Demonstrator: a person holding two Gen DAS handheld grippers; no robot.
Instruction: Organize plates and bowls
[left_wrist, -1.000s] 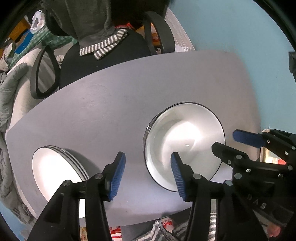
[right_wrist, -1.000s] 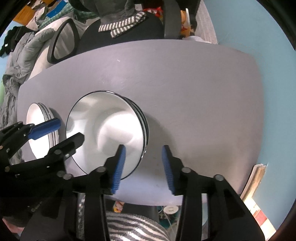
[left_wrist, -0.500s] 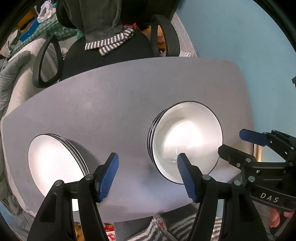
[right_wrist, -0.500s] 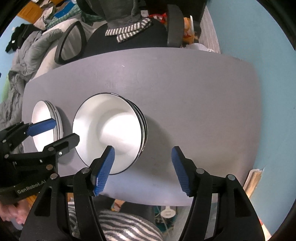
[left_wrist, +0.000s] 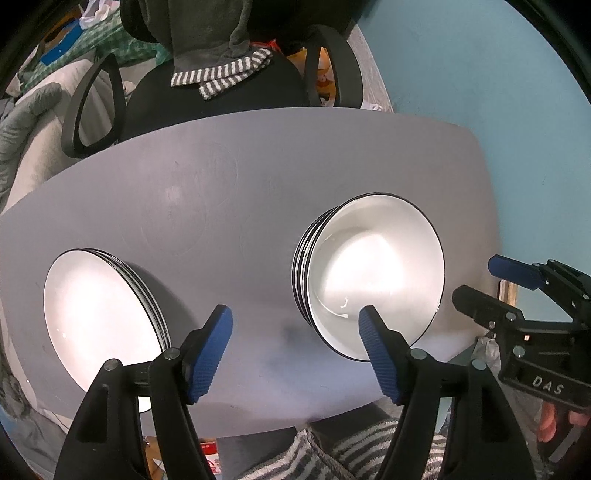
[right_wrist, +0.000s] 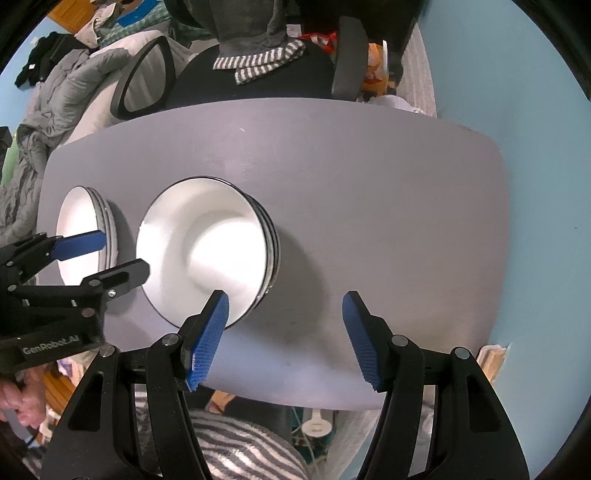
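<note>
We look down on a grey table (left_wrist: 229, 192); behind it stands a black office chair (left_wrist: 218, 92) with a grey striped cloth (left_wrist: 221, 72) on its seat; a blue wall (left_wrist: 480, 74) is on the right, and a pile of grey bedding (right_wrist: 48, 110) is on the left; nothing lies between our grippers and the dishes.

The stack of bowls (left_wrist: 373, 273) sits on the table near the front edge; the stack of plates (left_wrist: 99, 314) sits well apart from it, to its left; both stacks are white with thin black rims.

Our left gripper (left_wrist: 295, 347) hangs over the bare table between the two stacks; its blue fingers (left_wrist: 212, 347) are spread and hold nothing; one finger shows in front of the bowl rim, but we cannot tell if it touches.

Our right gripper (right_wrist: 284, 332) hangs just right of the bowls; it is spread too, with only bare table between the fingers.

A second ago both grippers were more closed; the jaws have just been opening, with nothing inside them; the bowls and plates lie where they did before; a hand (right_wrist: 18, 402) shows at the edge behind the left gripper.
</note>
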